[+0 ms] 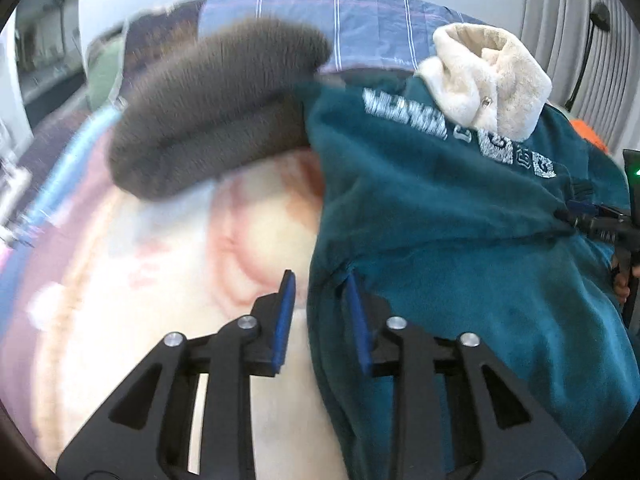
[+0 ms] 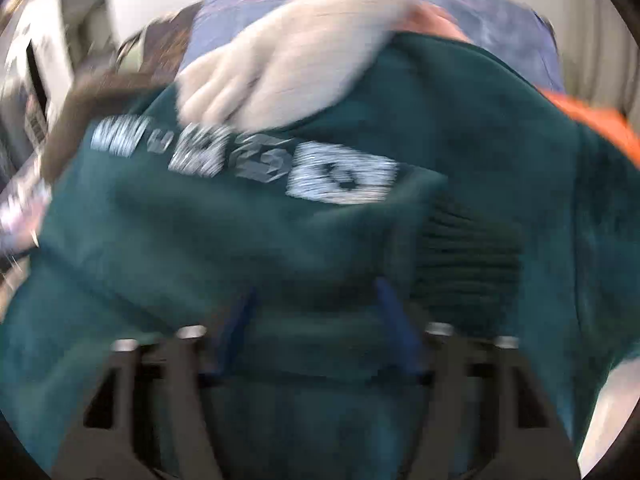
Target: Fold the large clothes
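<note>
A large teal sweatshirt (image 1: 460,216) with white lettering lies on a bed; it fills the right wrist view (image 2: 240,240), which is blurred. My left gripper (image 1: 320,288) is open, its blue pads either side of the sweatshirt's left edge. My right gripper (image 2: 316,292) is open over teal cloth next to a ribbed cuff (image 2: 468,256). In the left wrist view the right gripper (image 1: 592,220) sits at the sweatshirt's right side, touching the cloth.
A folded grey fleece (image 1: 212,112) lies beyond the sweatshirt on the left. A cream fleece garment (image 1: 488,80) rests on its top edge. An orange item (image 2: 592,120) lies at the right. The pink and cream bedspread (image 1: 160,280) spreads left; a blue striped blanket (image 1: 360,20) lies behind.
</note>
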`<state>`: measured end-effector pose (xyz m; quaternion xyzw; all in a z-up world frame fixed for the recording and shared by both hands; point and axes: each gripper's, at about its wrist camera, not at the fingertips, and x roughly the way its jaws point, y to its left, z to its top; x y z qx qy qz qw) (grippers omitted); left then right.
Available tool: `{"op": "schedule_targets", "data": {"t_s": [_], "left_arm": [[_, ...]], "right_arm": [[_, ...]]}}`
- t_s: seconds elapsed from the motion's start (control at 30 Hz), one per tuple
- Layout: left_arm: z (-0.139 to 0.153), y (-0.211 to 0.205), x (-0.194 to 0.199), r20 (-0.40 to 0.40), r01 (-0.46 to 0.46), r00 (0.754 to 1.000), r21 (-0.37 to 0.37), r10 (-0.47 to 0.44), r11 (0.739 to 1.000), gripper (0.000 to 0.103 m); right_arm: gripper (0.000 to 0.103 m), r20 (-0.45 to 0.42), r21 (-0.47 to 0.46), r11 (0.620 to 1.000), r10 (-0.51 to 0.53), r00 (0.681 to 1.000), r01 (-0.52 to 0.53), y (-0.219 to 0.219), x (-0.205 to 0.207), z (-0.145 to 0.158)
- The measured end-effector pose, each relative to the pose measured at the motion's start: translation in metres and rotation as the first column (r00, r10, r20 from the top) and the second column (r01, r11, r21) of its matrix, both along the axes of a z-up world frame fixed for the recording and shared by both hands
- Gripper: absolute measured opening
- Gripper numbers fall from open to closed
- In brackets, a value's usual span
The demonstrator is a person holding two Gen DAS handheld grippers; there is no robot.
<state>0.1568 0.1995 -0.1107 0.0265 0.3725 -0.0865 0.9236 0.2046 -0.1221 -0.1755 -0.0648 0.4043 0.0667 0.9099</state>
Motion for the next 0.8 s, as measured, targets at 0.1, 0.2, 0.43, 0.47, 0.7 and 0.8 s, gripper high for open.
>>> {"op": "schedule_targets", "data": {"t_s": [0.1, 0.2, 0.43, 0.47, 0.7, 0.8], "left_arm": [[0.037, -0.023, -0.01, 0.058, 0.028, 0.998, 0.029, -0.03, 0.999, 0.026], [0.06, -0.061, -0.002, 0.071, 0.069, 0.995, 0.055, -0.073, 0.996, 0.033], [0.002, -0.156, 0.072, -0.113, 0.077, 0.99, -0.033, -0.08, 0.996, 0.045], [-0.023, -0.166, 0.081, -0.164, 0.06, 0.985, 0.008, -0.058, 0.998, 0.049], [-0.035, -0.174, 0.074, -0.072, 0.055, 0.996, 0.034, -0.052, 0.998, 0.051], [-0.037, -0.174, 0.073, -0.067, 0.053, 0.996, 0.042, -0.051, 0.998, 0.052]], "right_arm": [[0.088, 0.009, -0.021, 1.0, -0.006, 1.0, 0.006, 0.006, -0.005, 0.0], [0.087, 0.035, 0.158, 0.987, 0.018, 0.999, -0.023, -0.02, -0.011, 0.005], [0.044, 0.06, 0.479, 0.872, -0.142, 0.988, 0.096, -0.092, -0.052, 0.032], [0.044, 0.071, 0.49, 0.863, -0.179, 0.981, 0.122, -0.109, -0.056, 0.042], [0.046, 0.167, 0.405, 0.782, -0.572, 0.803, 0.474, -0.283, -0.123, 0.086], [0.046, 0.028, 0.552, 0.5, -0.811, 0.584, 0.667, -0.393, -0.173, 0.07]]}}
